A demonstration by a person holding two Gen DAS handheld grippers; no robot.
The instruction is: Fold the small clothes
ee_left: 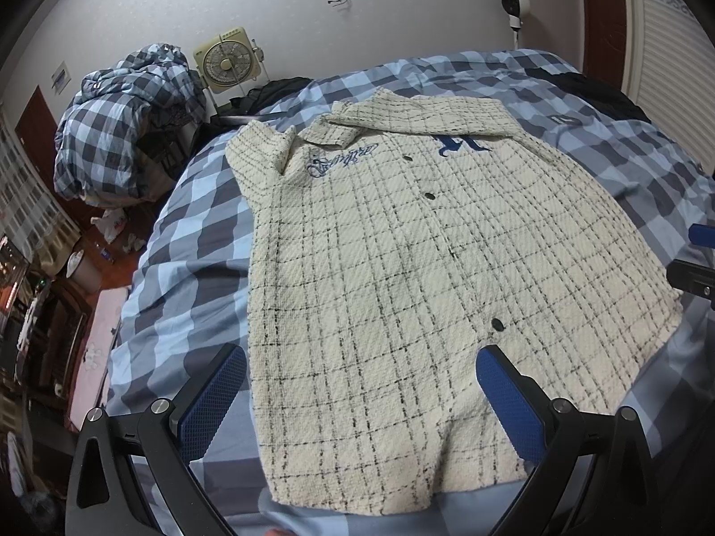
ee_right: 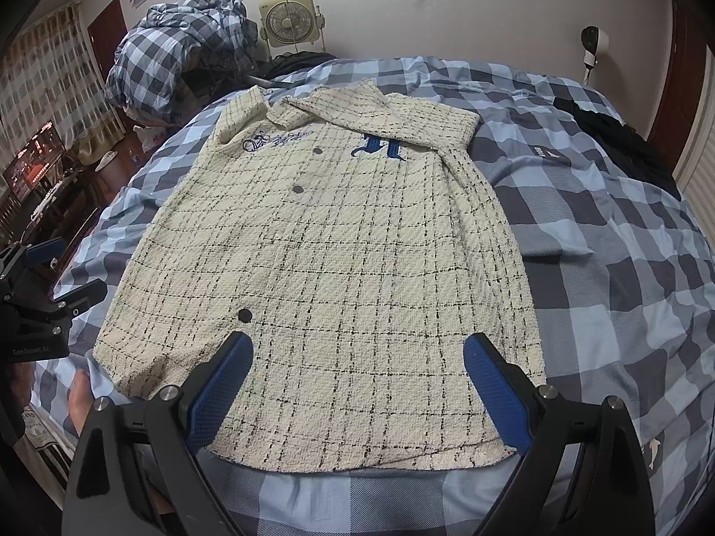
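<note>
A cream shirt (ee_left: pixel 402 268) (ee_right: pixel 339 259) with a black grid pattern, dark buttons and blue embroidery lies flat, front up, on the bed, collar at the far end. Both sleeves are folded in across the upper part. My left gripper (ee_left: pixel 359 384) hovers open over the hem's left half, nothing between its blue pads (ee_left: pixel 210 402). My right gripper (ee_right: pixel 357 379) hovers open over the hem's right half, also holding nothing. The left gripper (ee_right: pixel 49 281) shows at the left edge of the right wrist view; the right gripper (ee_left: pixel 697 268) shows at the right edge of the left wrist view.
A blue and grey checked bedsheet (ee_right: pixel 603 268) covers the bed. A bundled checked duvet (ee_left: pixel 125 125) sits beyond the far left corner beside a box fan (ee_left: pixel 225 60). Dark clothing (ee_right: pixel 625 143) lies at the far right of the bed. A lit screen (ee_right: pixel 33 161) stands at the left.
</note>
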